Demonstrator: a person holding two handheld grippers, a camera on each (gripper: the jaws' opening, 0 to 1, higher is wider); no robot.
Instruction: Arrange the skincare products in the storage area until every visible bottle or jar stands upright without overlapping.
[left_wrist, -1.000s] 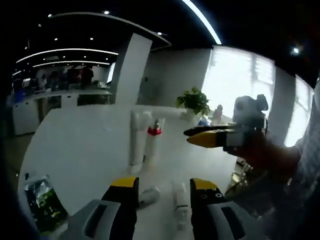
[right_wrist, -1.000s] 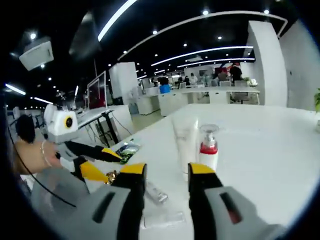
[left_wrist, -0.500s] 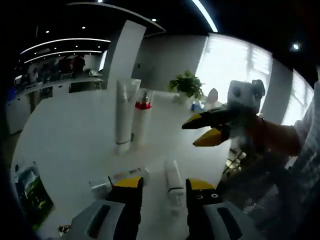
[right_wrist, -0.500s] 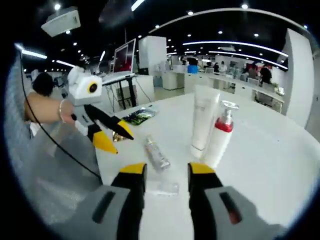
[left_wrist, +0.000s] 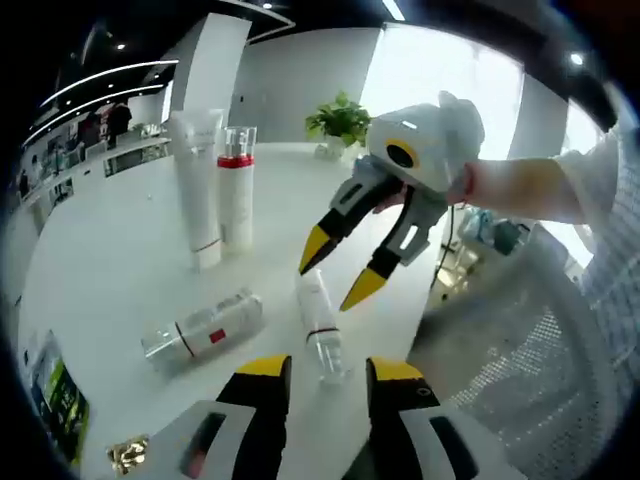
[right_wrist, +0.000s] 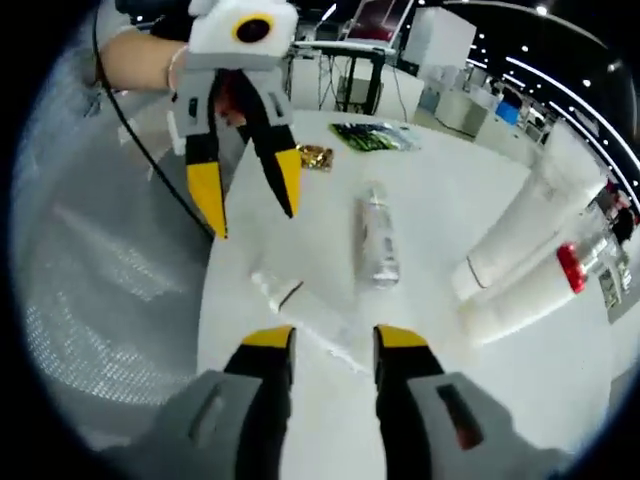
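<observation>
Two products lie flat on the white table (left_wrist: 110, 250): a clear bottle with a red label (left_wrist: 205, 328) (right_wrist: 378, 240) and a small white bottle (left_wrist: 320, 322) (right_wrist: 300, 305). A white tube (left_wrist: 197, 185) (right_wrist: 525, 225) and a pump bottle with a red collar (left_wrist: 237, 185) (right_wrist: 545, 290) stand upright side by side. My left gripper (left_wrist: 325, 372) (right_wrist: 248, 205) is open just short of the small white bottle. My right gripper (right_wrist: 332, 345) (left_wrist: 335, 280) is open too, its yellow tips hanging over the same bottle from the other side. Neither holds anything.
A green packet (right_wrist: 370, 137) (left_wrist: 50, 395) and a gold wrapper (right_wrist: 315, 155) (left_wrist: 125, 452) lie near the table's edge. A potted plant (left_wrist: 340, 118) stands at the far side. A grey mesh chair (right_wrist: 90, 290) sits beside the table, close to the small bottle.
Both grippers have tipped down and closed in on the lying bottles from opposite sides. The right gripper now hangs over the small white bottle. The products have not moved.
</observation>
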